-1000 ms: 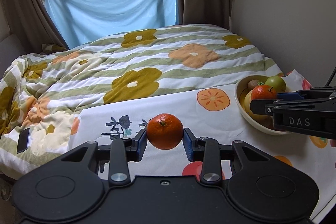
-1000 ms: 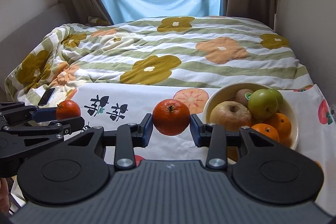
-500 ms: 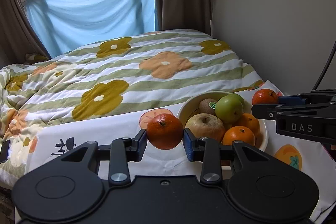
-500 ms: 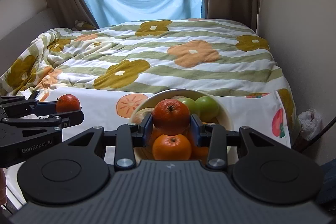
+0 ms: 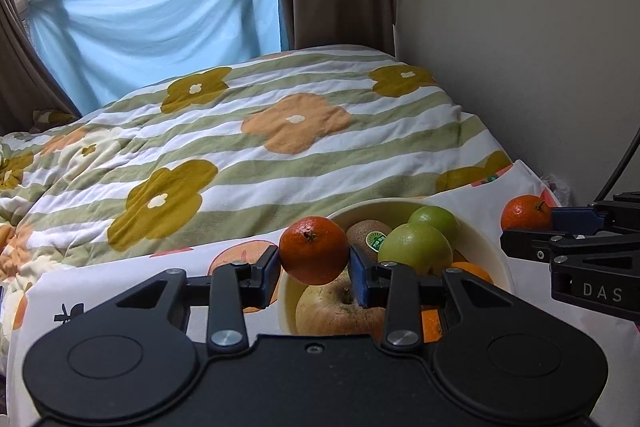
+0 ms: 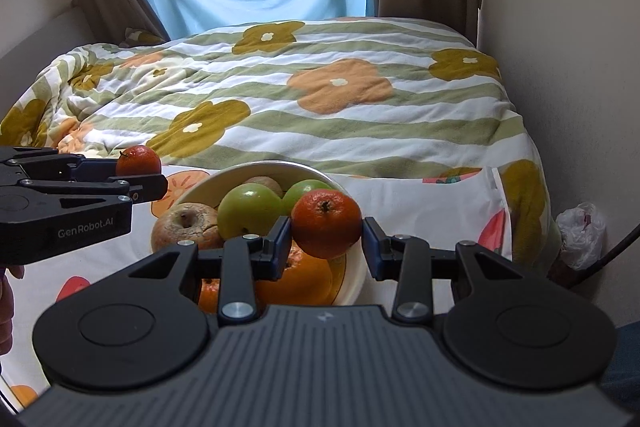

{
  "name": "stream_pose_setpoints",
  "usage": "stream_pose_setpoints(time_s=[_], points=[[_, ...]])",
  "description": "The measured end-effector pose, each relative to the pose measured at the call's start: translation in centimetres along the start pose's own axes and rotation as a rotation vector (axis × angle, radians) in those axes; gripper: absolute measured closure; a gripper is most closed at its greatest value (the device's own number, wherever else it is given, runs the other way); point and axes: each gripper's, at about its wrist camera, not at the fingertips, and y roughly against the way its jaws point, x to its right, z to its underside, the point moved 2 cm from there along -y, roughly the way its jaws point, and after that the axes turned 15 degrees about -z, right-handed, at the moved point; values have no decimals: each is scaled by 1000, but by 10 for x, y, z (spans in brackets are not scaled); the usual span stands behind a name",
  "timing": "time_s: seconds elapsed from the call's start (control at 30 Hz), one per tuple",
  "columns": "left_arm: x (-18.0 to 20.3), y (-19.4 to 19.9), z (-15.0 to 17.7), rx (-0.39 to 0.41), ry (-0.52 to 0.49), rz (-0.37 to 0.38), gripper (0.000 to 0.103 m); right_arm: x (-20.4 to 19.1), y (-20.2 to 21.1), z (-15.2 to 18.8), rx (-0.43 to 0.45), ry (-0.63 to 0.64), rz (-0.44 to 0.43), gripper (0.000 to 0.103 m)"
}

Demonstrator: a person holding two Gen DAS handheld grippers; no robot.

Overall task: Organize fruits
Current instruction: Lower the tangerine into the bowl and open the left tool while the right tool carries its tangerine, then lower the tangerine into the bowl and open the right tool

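Observation:
In the left wrist view my left gripper (image 5: 314,264) is shut on an orange (image 5: 314,250), held just over the near-left rim of a cream bowl (image 5: 498,259). The bowl holds two green apples (image 5: 416,251), a kiwi (image 5: 366,233), a brownish apple (image 5: 340,307) and oranges (image 5: 470,269). In the right wrist view my right gripper (image 6: 326,241) is shut on a second orange (image 6: 326,223), above the right part of the bowl (image 6: 280,167). Each gripper also shows in the other's view, the right gripper (image 5: 532,227) to the bowl's right and the left gripper (image 6: 140,173) to its left.
The bowl stands on a white cloth with fruit prints (image 6: 400,195) at the foot of a bed with a flowered quilt (image 5: 280,131). A wall (image 5: 520,47) stands close on the right, with a black cable (image 5: 620,163) and a plastic bag (image 6: 580,231) beside it. A hand (image 6: 6,291) shows at the left edge.
Both grippers have travelled to the right with their oranges, from over the printed cloth to the bowl. The bowl now lies right under the fingers in both views.

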Motion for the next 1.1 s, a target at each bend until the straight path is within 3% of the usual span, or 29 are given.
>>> stream_pose_setpoints(time_s=[0.4, 0.47, 0.53, 0.57, 1.1], points=[[23, -55, -10, -95, -45, 14, 62, 25, -26, -1, -25, -38, -8, 50], [23, -56, -9, -100, -44, 10, 49, 27, -28, -1, -26, -42, -7, 50], [19, -52, -10, -84, -35, 7, 28, 26, -29, -2, -26, -46, -8, 50], [17, -50, -11, -77, -32, 3, 25, 27, -29, -2, -26, -48, -8, 50], [-14, -7, 3, -75, 44, -36, 17, 28, -40, -4, -45, -44, -1, 50]])
